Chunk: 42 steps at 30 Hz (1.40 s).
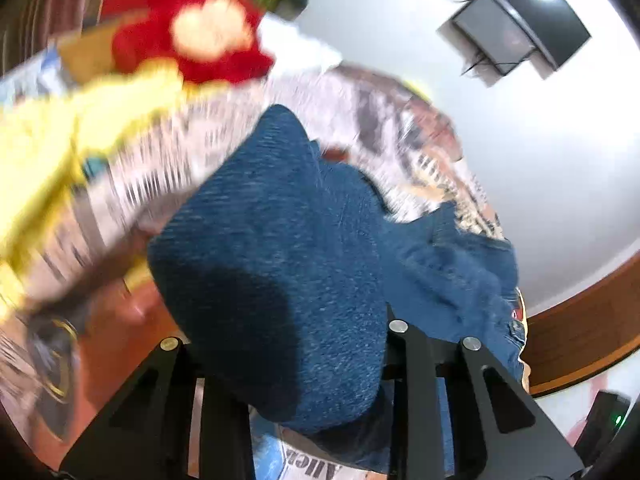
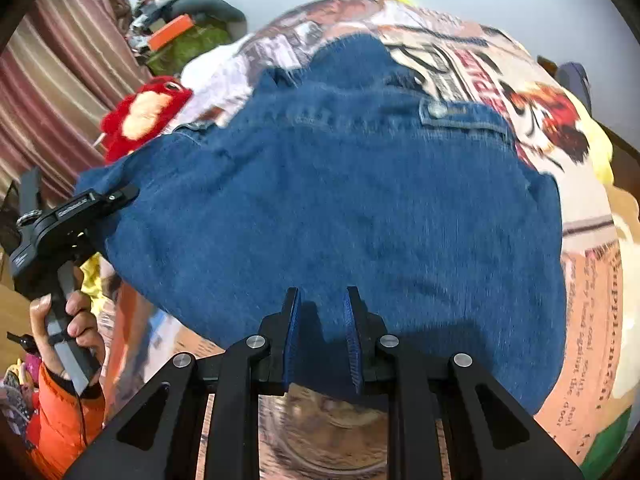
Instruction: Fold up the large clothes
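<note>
A blue denim jacket (image 2: 340,184) lies spread over a printed bed sheet (image 2: 584,280), its buttoned pocket flap (image 2: 460,114) towards the far right. My right gripper (image 2: 322,320) is shut on the jacket's near edge, with denim pinched between its blue pads (image 2: 293,332). In the left wrist view a raised bunch of the same jacket (image 1: 272,248) fills the middle and hides the fingertips of my left gripper (image 1: 292,344), which is shut on it. From the right wrist view the left gripper (image 2: 116,196) bites the jacket's left edge, held by a hand (image 2: 82,320) in an orange sleeve (image 2: 60,408).
A red plush toy (image 2: 140,120) and a heap of clothes (image 2: 180,28) lie at the far left of the bed. Yellow cloth (image 1: 60,132) lies to the left. A striped curtain (image 2: 60,80) hangs behind. A wooden edge (image 1: 584,320) curves at the right.
</note>
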Available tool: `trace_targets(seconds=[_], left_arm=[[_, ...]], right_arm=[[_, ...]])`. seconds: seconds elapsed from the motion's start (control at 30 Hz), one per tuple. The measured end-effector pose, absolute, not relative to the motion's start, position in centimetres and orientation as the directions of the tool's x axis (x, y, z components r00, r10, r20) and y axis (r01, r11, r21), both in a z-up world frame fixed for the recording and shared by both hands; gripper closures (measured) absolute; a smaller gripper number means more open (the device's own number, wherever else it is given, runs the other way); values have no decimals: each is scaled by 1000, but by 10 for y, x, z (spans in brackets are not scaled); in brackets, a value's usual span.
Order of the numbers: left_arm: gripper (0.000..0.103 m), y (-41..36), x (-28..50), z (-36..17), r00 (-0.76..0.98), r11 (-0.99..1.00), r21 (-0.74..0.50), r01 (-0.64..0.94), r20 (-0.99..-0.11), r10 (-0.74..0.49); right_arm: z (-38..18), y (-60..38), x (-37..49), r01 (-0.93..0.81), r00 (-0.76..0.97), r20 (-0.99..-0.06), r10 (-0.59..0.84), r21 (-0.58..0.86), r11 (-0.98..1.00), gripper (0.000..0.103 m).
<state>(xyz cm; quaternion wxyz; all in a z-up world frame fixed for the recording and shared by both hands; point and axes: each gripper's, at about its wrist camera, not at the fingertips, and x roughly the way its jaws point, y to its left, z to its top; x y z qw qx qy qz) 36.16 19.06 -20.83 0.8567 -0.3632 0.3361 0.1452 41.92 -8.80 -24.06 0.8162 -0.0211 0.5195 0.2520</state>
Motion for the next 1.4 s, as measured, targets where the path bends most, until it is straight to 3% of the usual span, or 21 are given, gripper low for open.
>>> trace_targets(seconds=[0.27, 0.67, 0.93, 1.2, 1.4], left_arm=[[75, 171, 336, -138, 780, 844, -308, -439, -597, 187], [75, 144, 346, -134, 784, 911, -151, -385, -574, 236], [79, 90, 364, -106, 849, 961, -85, -265, -492, 190], [82, -1, 386, -85, 902, 997, 22, -75, -425, 77], [82, -77, 391, -108, 888, 982, 172, 83, -460, 6]], right_arm=[[-233, -33, 417, -507, 316, -824, 471, 274, 817, 86], [-287, 22, 422, -553, 218, -861, 459, 279, 785, 86], [-273, -9, 427, -520, 158, -859, 487, 347, 781, 86], [-217, -118, 415, -415, 384, -814, 435, 268, 870, 86], [-201, -209, 403, -264, 458, -807, 374, 278, 923, 86]])
